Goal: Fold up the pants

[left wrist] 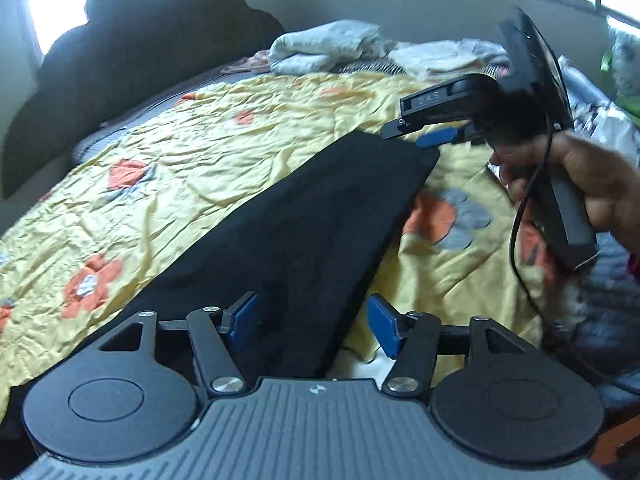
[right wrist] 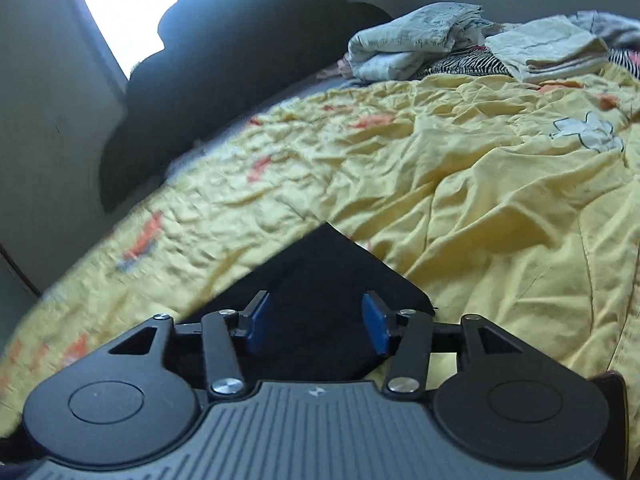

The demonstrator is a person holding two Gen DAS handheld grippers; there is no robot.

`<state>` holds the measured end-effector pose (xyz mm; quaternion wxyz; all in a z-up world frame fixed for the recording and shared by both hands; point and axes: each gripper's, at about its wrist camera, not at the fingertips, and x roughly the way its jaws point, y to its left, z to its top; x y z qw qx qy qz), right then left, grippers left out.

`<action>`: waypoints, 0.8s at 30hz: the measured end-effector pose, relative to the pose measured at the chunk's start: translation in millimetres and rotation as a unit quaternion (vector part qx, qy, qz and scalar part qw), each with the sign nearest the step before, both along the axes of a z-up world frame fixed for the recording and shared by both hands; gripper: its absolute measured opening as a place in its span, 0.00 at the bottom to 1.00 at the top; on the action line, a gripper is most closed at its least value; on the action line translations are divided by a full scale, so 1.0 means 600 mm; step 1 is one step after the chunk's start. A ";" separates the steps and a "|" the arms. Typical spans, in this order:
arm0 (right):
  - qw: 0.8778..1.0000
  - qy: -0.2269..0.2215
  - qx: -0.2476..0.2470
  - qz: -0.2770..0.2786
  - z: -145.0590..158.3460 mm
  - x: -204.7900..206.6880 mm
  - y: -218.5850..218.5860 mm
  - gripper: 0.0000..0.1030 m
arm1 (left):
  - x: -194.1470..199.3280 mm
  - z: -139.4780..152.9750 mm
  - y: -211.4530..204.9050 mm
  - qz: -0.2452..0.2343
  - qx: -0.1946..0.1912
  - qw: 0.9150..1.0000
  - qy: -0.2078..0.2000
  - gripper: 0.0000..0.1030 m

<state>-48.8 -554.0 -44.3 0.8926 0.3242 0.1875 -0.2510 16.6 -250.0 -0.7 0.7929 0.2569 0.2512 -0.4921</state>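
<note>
1. Black fabric pants (left wrist: 304, 216), folded into a long narrow strip, lie on a wrinkled yellow quilt with orange and grey flower patches (left wrist: 192, 152). In the left wrist view the strip runs from the 7 o'clock edge up toward 1 o'clock.
2. Left gripper (left wrist: 313, 322), black linkage with blue pads: jaws spread wide apart, hovering over the near part of the pants. The strip's right edge passes between the two pads; contact with the cloth cannot be told.
3. Right gripper (left wrist: 430, 136), seen from the side at 2 o'clock in the left wrist view, sits at the far end of the pants, held by the person's right hand (left wrist: 592, 184). A black cable (left wrist: 520, 240) hangs from the handle.
4. In the right wrist view the right gripper (right wrist: 316, 322) has its blue pads held apart, with nothing between them; the far corner of the pants (right wrist: 320, 264) lies below and ahead, pointing toward 12 o'clock.
5. Pale folded linens (right wrist: 408, 52) and a zebra-striped cloth (right wrist: 464, 64) rest on the bed at 1 o'clock, well apart from the pants.
6. A dark scalloped headboard (left wrist: 132, 64) stands at 10 o'clock, before a bright window (right wrist: 132, 12).
</note>
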 end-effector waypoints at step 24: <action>0.991 -0.078 0.112 -0.010 -0.060 0.040 -0.028 0.40 | 0.154 -0.019 0.025 0.227 0.000 0.974 0.012 0.68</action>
